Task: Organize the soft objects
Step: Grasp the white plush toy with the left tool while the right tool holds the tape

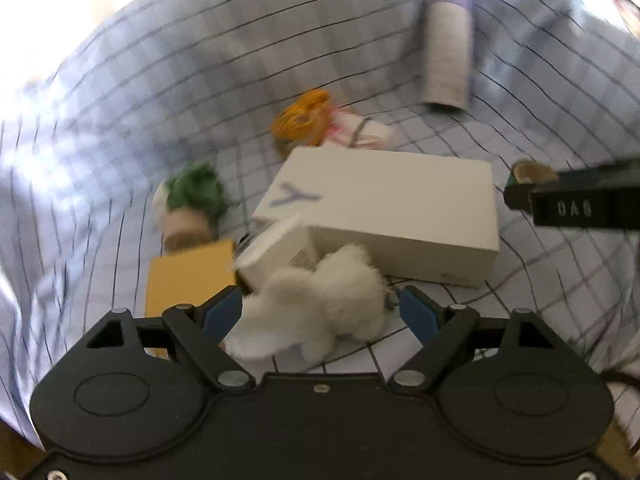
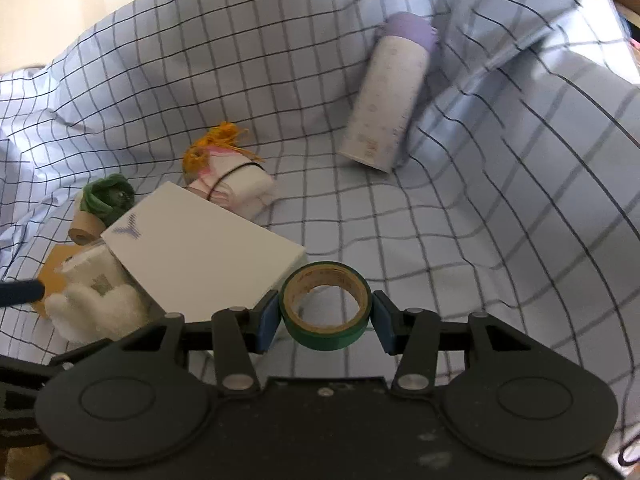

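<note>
A white fluffy plush toy [image 1: 316, 308] lies on the checked sheet between the blue pads of my left gripper [image 1: 320, 312]; the jaws stand wide and do not press it. It also shows in the right wrist view [image 2: 96, 312]. My right gripper [image 2: 325, 320] is shut on a green tape roll [image 2: 325, 306] held above the sheet. An orange-haired doll [image 2: 228, 172] and a green-haired doll [image 2: 100, 208] lie behind a white box [image 2: 200, 260].
A small white carton [image 1: 276, 252] and an orange card [image 1: 188, 276] lie by the plush toy. A white bottle with a purple cap [image 2: 388, 96] lies at the back right. The right gripper's finger [image 1: 576, 204] shows in the left wrist view. The sheet [image 2: 500, 220] is rumpled.
</note>
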{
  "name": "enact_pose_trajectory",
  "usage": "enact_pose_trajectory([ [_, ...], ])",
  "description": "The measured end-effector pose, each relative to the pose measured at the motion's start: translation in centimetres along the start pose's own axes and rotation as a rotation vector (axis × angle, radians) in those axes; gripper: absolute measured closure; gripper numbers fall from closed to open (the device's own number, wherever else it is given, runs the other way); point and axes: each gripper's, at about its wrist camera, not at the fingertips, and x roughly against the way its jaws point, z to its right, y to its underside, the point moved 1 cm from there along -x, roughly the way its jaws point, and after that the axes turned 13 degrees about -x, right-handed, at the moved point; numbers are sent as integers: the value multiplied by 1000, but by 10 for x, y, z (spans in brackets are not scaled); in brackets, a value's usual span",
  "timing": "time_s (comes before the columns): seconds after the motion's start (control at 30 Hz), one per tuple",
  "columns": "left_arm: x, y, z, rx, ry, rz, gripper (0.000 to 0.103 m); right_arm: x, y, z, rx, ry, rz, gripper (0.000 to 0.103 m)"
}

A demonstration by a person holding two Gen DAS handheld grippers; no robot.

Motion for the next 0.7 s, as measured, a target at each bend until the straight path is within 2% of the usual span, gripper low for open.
enact_pose_trajectory([
  [0.13, -11, -2, 15, -165, -15, -12, 21, 4, 5, 9, -6, 9, -12, 55],
  [0.4, -42, 4, 24, -295, -23, -79, 20, -1, 12, 13, -15, 8, -40, 55],
  [0.5, -49, 3, 21, -290, -6, -81, 20, -3, 15, 12, -15, 7, -50, 55],
  [0.7, -42, 3, 14, -227, 45, -35, 40, -5, 20, 9, -18, 9, -65, 55],
])
